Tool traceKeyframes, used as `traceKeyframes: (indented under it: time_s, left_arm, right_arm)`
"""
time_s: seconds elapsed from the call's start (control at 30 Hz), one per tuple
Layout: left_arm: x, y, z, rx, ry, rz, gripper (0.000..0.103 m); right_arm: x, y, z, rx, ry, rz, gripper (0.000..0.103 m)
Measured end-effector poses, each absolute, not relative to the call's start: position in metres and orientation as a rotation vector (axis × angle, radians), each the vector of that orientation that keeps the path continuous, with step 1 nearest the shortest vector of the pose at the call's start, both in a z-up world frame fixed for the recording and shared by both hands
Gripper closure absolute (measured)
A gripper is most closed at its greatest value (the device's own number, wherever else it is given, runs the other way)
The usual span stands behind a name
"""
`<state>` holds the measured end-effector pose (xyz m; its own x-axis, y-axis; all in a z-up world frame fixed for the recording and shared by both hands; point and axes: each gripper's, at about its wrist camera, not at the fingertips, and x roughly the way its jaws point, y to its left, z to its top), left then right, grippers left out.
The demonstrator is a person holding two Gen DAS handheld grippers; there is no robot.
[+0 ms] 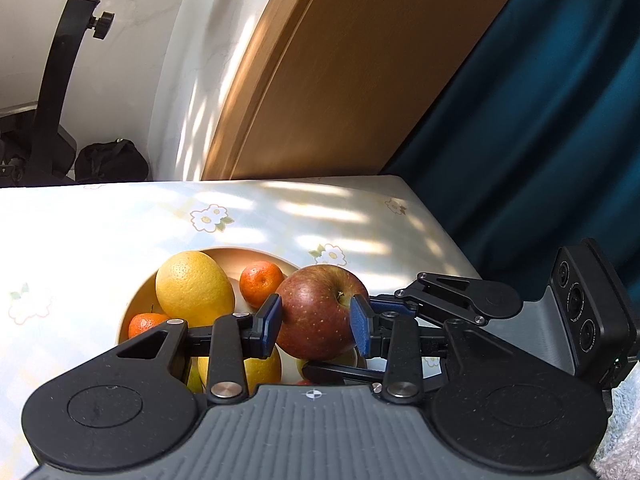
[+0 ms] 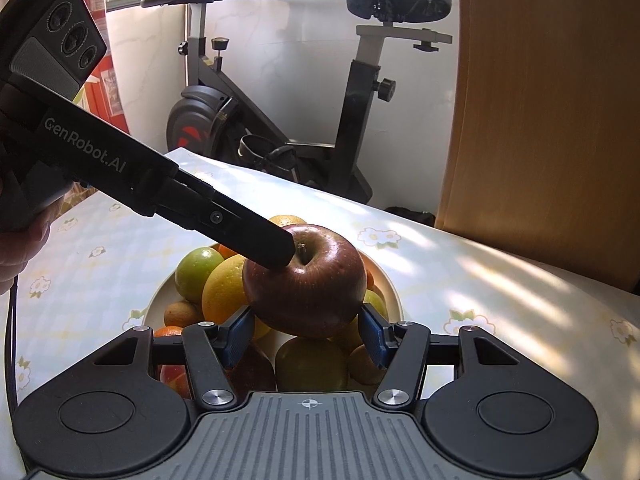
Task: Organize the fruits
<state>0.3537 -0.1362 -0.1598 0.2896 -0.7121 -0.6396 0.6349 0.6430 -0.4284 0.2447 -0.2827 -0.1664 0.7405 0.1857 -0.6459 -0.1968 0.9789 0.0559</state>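
Note:
A big red apple [image 1: 316,316] [image 2: 308,280] hangs just above a cream bowl [image 1: 132,308] [image 2: 394,300] heaped with fruit. My left gripper [image 1: 318,320] is shut on it, blue pads pressed to both sides. My right gripper [image 2: 306,334] is shut on the same apple, gripping its lower flanks. In the right wrist view a left finger [image 2: 260,240] lies across the apple's top by the stem. The right gripper's body [image 1: 460,304] comes in from the right in the left wrist view. The bowl holds a yellow citrus [image 1: 192,288] [image 2: 224,292], tangerines [image 1: 260,282], a green fruit [image 2: 198,268] and others.
The bowl stands on a table with a pale floral cloth [image 1: 280,208] [image 2: 500,280]. Behind the table are a wooden panel [image 1: 360,80] [image 2: 540,120], a blue curtain [image 1: 540,120], an exercise bike [image 2: 280,120] and a black bag [image 1: 110,160]. A hand [image 2: 20,240] holds the left gripper.

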Motion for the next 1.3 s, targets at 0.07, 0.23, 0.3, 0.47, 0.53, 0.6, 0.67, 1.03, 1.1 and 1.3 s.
traceKeyframes:
  time_s: [0.07, 0.23, 0.3, 0.47, 0.53, 0.6, 0.67, 1.03, 1.1, 1.3]
  left_arm:
    - [0.353, -0.133, -0.158, -0.106, 0.909, -0.894, 0.064]
    - [0.350, -0.124, -0.152, -0.121, 0.902, -0.880, 0.066]
    - [0.349, -0.119, -0.149, -0.129, 0.896, -0.873, 0.066]
    - [0.345, -0.108, -0.143, -0.119, 0.875, -0.846, 0.063]
    - [0.342, -0.103, -0.140, -0.114, 0.868, -0.837, 0.063]
    - [0.339, -0.097, -0.137, -0.109, 0.858, -0.823, 0.062]
    - [0.336, -0.090, -0.135, -0.106, 0.848, -0.806, 0.062]
    - [0.311, -0.071, -0.121, -0.036, 0.777, -0.701, 0.042]
    - [0.304, -0.067, -0.116, -0.015, 0.753, -0.671, 0.033]
    - [0.285, -0.055, -0.104, 0.044, 0.696, -0.566, 0.013]
  right_arm:
    - [0.245, -0.282, -0.167, -0.022, 0.707, 0.208, 0.049]
    - [0.247, -0.280, -0.166, -0.029, 0.720, 0.197, 0.049]
    - [0.247, -0.280, -0.166, -0.026, 0.724, 0.193, 0.049]
    - [0.243, -0.278, -0.164, -0.034, 0.725, 0.173, 0.049]
    - [0.242, -0.277, -0.163, -0.035, 0.728, 0.165, 0.049]
    - [0.239, -0.277, -0.162, -0.034, 0.725, 0.161, 0.049]
    - [0.237, -0.276, -0.160, -0.037, 0.725, 0.156, 0.049]
    - [0.223, -0.269, -0.149, -0.036, 0.722, 0.131, 0.045]
    - [0.218, -0.268, -0.145, -0.020, 0.712, 0.109, 0.041]
    - [0.199, -0.268, -0.131, 0.048, 0.664, 0.029, 0.015]
